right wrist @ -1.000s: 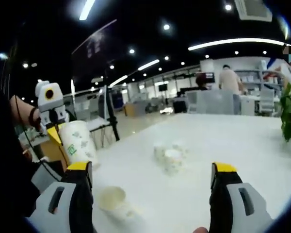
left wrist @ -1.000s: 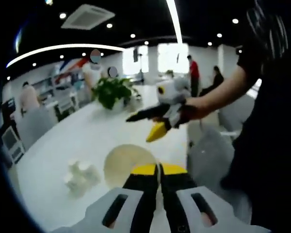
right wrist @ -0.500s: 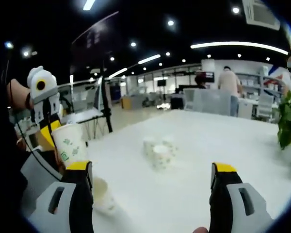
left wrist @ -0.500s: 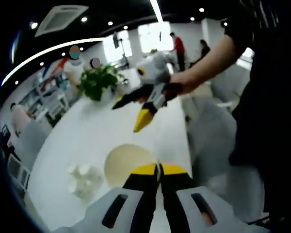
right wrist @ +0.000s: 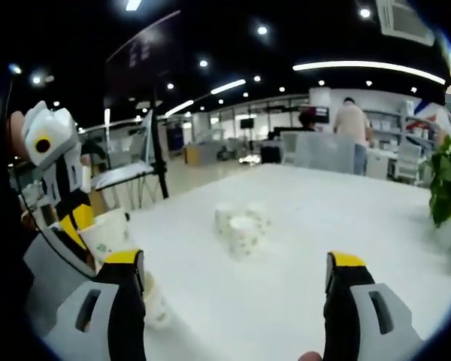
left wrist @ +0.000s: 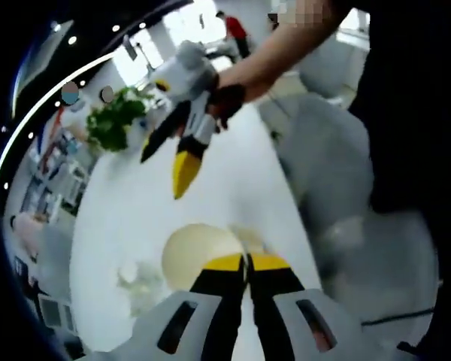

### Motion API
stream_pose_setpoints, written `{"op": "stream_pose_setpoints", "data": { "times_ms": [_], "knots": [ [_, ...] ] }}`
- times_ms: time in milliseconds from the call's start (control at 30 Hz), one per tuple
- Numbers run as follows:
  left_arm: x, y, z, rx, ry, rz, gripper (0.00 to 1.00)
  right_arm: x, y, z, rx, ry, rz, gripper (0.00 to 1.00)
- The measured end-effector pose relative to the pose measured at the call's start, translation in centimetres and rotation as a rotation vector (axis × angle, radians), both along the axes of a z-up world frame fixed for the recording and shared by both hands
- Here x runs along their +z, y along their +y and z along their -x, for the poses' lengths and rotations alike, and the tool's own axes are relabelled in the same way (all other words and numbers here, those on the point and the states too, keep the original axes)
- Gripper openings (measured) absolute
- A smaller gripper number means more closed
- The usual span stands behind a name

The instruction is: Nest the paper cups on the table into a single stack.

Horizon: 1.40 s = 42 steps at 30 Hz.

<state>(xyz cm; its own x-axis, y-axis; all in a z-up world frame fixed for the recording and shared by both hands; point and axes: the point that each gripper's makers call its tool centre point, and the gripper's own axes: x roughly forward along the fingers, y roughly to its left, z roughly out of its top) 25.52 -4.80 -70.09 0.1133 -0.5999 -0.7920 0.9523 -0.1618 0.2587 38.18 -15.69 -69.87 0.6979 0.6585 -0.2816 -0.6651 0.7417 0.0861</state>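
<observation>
In the left gripper view my left gripper (left wrist: 246, 260) is shut on the rim of a paper cup (left wrist: 198, 254) whose cream inside faces the camera. The right gripper view has that same cup (right wrist: 105, 235) hanging at the far left under the left gripper (right wrist: 80, 220), just above another paper cup (right wrist: 156, 304) standing on the white table (right wrist: 301, 226). A small cluster of three paper cups (right wrist: 237, 226) sits mid-table; in the left gripper view this cluster (left wrist: 137, 280) is blurred. My right gripper (right wrist: 233, 265) stands open with nothing between its fingers, and it shows held high in a hand (left wrist: 165, 165).
A potted green plant (right wrist: 445, 179) stands at the table's far end, also visible as the plant (left wrist: 109, 124). Grey chairs (left wrist: 327, 150) line the table's side. A tripod stand (right wrist: 159, 162) and people at desks are in the office background.
The left gripper has carried its cup down and closer to the cup standing on the table. Both views have tilted with the hands; the right gripper stays open.
</observation>
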Motion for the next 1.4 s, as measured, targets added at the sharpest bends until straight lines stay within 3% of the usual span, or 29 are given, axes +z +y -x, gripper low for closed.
{"op": "stream_pose_setpoints", "data": {
  "times_ms": [367, 533, 1000, 1200, 1400],
  "knots": [
    [-0.6, -1.1, 0.4, -0.010, 0.078, -0.002, 0.00, -0.9, -0.8, -0.1, -0.022, 0.024, -0.022, 0.97],
    [-2.0, -1.0, 0.5, -0.039, 0.073, -0.046, 0.00, -0.9, -1.2, 0.0, -0.035, 0.024, -0.024, 0.97],
    [-4.3, -2.3, 0.2, -0.030, 0.108, -0.078, 0.01, -1.7, -2.2, 0.6, -0.043, 0.043, -0.040, 0.95],
    [-5.1, -2.2, 0.3, -0.017, 0.133, -0.103, 0.10, -2.0, -2.8, 0.6, -0.053, 0.050, -0.049, 0.95],
    [-5.0, -2.2, 0.3, 0.016, 0.158, -0.085, 0.13, -2.5, -3.0, 0.6, -0.056, 0.062, -0.050, 0.95]
  ]
}}
